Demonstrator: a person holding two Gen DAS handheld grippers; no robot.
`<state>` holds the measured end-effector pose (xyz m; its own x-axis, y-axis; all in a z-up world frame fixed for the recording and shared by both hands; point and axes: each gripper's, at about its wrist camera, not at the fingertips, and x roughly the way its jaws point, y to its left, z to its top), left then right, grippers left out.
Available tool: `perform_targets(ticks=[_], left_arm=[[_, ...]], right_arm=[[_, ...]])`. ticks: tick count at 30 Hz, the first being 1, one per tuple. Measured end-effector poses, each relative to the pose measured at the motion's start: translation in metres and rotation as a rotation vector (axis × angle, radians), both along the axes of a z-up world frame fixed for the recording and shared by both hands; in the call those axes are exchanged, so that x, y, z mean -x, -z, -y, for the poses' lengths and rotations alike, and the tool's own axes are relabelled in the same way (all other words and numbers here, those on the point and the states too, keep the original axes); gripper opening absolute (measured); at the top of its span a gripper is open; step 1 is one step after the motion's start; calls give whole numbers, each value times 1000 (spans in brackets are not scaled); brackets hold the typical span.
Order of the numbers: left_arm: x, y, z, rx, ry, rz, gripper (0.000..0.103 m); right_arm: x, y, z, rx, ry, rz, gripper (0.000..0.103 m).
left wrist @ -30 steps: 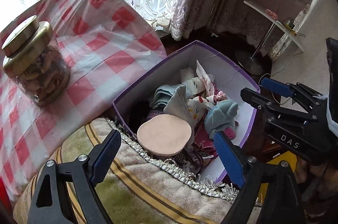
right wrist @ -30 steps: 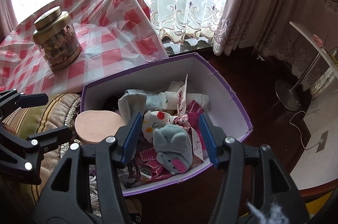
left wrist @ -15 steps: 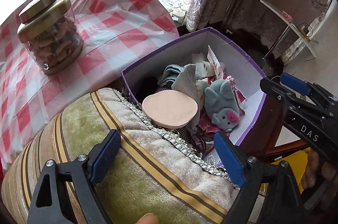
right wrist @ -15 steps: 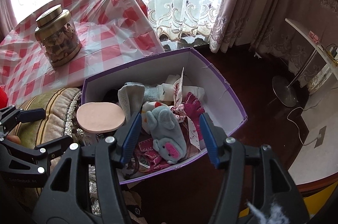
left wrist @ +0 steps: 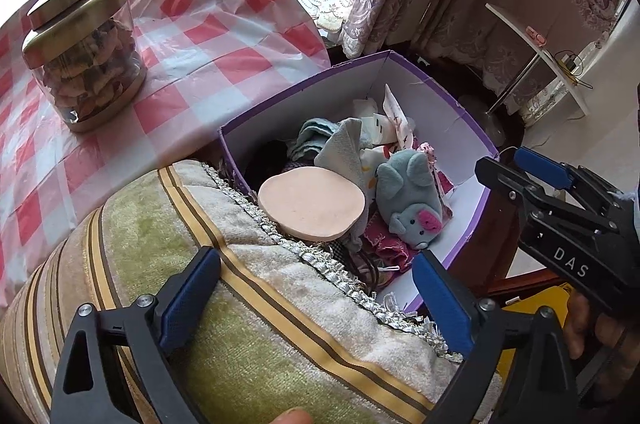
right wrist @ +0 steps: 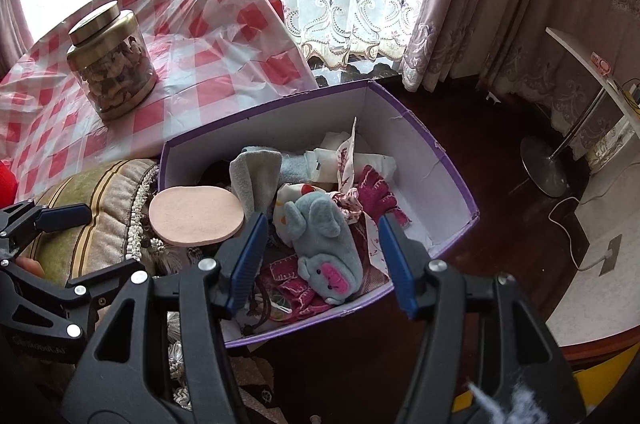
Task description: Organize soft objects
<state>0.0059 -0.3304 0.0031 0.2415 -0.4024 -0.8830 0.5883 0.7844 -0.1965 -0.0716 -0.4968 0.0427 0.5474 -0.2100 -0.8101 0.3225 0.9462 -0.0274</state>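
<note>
Both grippers are spread apart and empty. The left gripper [left wrist: 316,300] hangs over a striped cushion [left wrist: 224,308], and the right gripper [right wrist: 322,256] hangs over the purple box [right wrist: 448,163]. In the box a grey plush mouse [right wrist: 320,236] lies on mixed cloths, beside a round peach pad [right wrist: 196,214] which seems to rest on the box's rim.

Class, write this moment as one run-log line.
left gripper: open, over cushion | right gripper: open, above grey plush toy | toy in purple box
</note>
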Motion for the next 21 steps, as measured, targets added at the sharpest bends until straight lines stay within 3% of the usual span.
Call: perform_targets(ticks=[21], left_arm=[[0,0,0,0,0,-1,98]], right_arm=[[0,2,0,-10,-3,-7,65]])
